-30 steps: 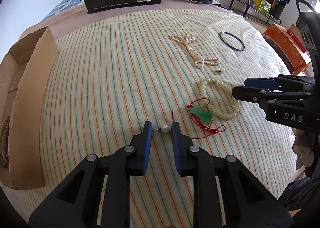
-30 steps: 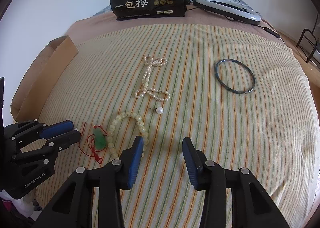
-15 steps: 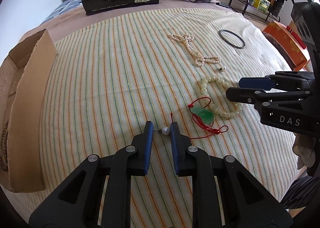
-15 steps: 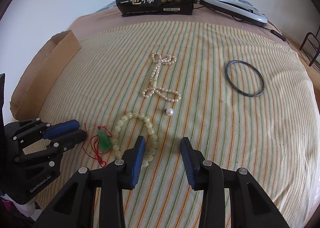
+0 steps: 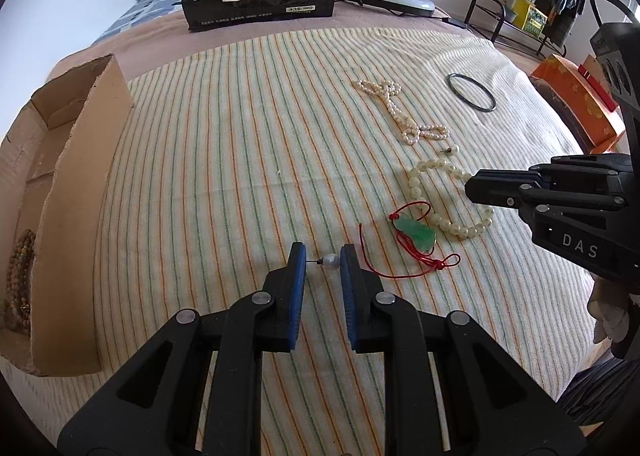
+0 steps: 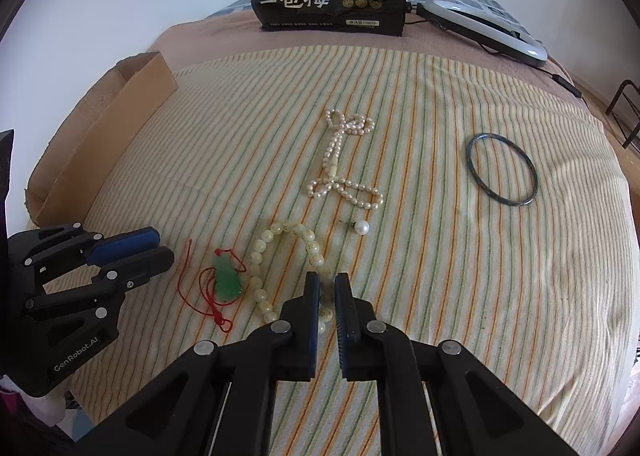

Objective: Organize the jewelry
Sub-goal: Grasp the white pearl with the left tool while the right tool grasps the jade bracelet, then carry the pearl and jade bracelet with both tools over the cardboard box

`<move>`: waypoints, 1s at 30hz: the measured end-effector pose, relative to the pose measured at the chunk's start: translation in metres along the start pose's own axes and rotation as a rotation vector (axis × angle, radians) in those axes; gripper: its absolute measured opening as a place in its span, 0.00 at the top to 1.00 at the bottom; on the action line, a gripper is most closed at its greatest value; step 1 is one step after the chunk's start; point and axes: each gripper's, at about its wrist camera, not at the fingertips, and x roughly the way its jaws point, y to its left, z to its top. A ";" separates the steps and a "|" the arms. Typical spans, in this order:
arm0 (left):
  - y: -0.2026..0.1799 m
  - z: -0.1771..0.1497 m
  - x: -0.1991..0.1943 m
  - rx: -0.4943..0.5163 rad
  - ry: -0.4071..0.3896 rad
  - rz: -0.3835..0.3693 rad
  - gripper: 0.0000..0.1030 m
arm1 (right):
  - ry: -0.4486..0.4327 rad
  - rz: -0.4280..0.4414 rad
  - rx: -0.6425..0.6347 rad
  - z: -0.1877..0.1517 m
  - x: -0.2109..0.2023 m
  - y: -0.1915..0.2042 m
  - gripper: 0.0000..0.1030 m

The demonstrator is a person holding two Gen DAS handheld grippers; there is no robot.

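1. A cardboard box (image 5: 76, 192) is sitting at the striped cloth's (image 5: 224, 144) left edge.
2. The left gripper (image 5: 322, 261) is clamping a pearl earring (image 5: 330, 261) near the front edge.
3. The right gripper (image 6: 327, 288), having just been closing, is pinching the cream bead bracelet (image 6: 280, 256) beside the jade pendant (image 6: 227, 280).
4. A dark bangle (image 6: 502, 170) is lying toward the right edge.
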 end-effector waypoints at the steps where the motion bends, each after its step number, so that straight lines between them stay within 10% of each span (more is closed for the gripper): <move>1: 0.001 0.001 -0.002 -0.004 -0.005 -0.001 0.84 | -0.008 -0.003 -0.009 0.001 -0.003 0.002 0.95; 30: 0.016 0.029 -0.077 -0.086 -0.176 -0.003 0.84 | -0.250 -0.015 -0.007 0.029 -0.086 0.016 0.95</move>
